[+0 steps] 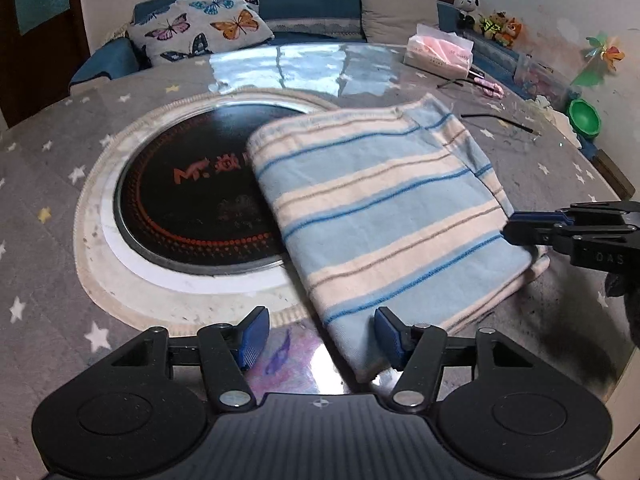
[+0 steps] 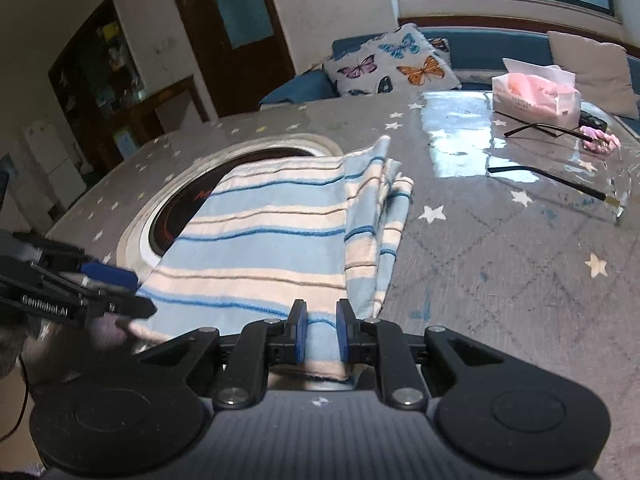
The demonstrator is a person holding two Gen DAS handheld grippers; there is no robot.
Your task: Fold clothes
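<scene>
A grey star-printed table (image 1: pixel 48 152) holds a round black inset hotplate (image 1: pixel 192 200). On it lie a folded blue-and-cream striped cloth (image 1: pixel 380 208), a pink tissue pack (image 1: pixel 438 54) and a green plastic bowl (image 1: pixel 585 117).

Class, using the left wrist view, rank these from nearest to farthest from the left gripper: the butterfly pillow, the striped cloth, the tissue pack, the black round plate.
1. Striped cloth: its near corner lies between the left gripper's fingers.
2. Black round plate: set in the table, ahead and left.
3. Tissue pack: far right of the table.
4. Butterfly pillow: on the sofa beyond the table, left.
</scene>
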